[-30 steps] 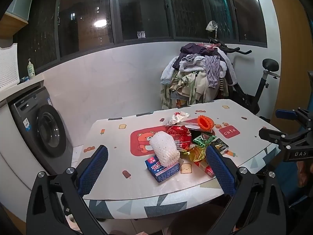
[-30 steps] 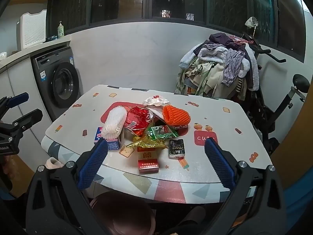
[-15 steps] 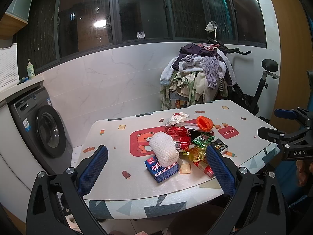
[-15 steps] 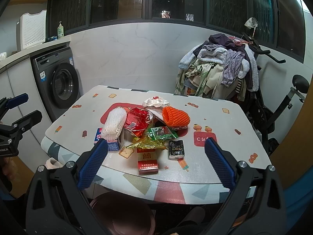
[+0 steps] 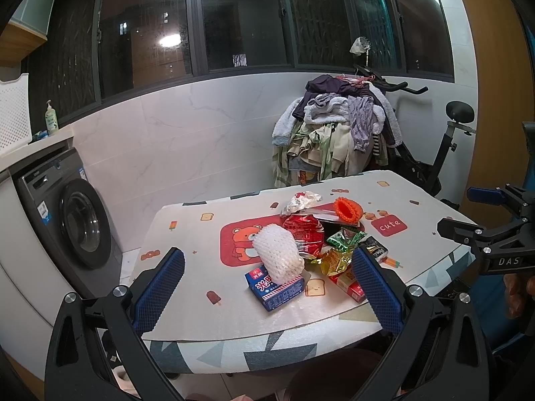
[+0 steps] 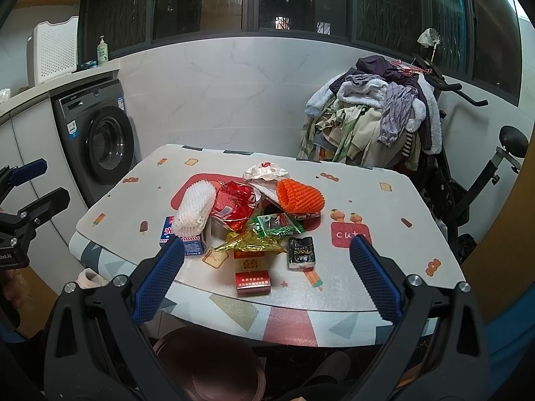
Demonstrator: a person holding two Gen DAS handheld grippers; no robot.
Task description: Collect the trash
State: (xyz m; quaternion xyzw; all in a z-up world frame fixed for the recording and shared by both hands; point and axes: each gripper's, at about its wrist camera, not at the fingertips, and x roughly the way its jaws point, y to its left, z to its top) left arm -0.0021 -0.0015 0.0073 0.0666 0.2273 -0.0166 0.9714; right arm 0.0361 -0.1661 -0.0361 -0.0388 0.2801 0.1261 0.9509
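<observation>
A heap of trash lies mid-table: white foam net (image 5: 278, 254) (image 6: 195, 212) on a blue carton (image 5: 276, 286) (image 6: 183, 237), red crumpled bag (image 5: 302, 235) (image 6: 234, 206), orange foam net (image 5: 347, 209) (image 6: 300, 196), green wrapper (image 6: 277, 225), gold wrapper (image 5: 336, 257) (image 6: 249, 244), black packet (image 6: 302, 253), red box (image 6: 251, 272) and white wrapper (image 5: 301, 200) (image 6: 264, 171). My left gripper (image 5: 267, 290) hangs open before the table's near edge, nothing between its fingers. My right gripper (image 6: 266, 280) is open too, over the front edge near the red box.
The table (image 5: 187, 234) carries a cartoon-print cloth. A brown round bin (image 6: 214, 364) stands under its front edge. A washing machine (image 5: 67, 220) is at left; a clothes pile (image 6: 371, 123) on an exercise bike (image 5: 444, 153) is at back right.
Both views have shifted slightly closer to the table. The trash heap has not moved, and both grippers stay open.
</observation>
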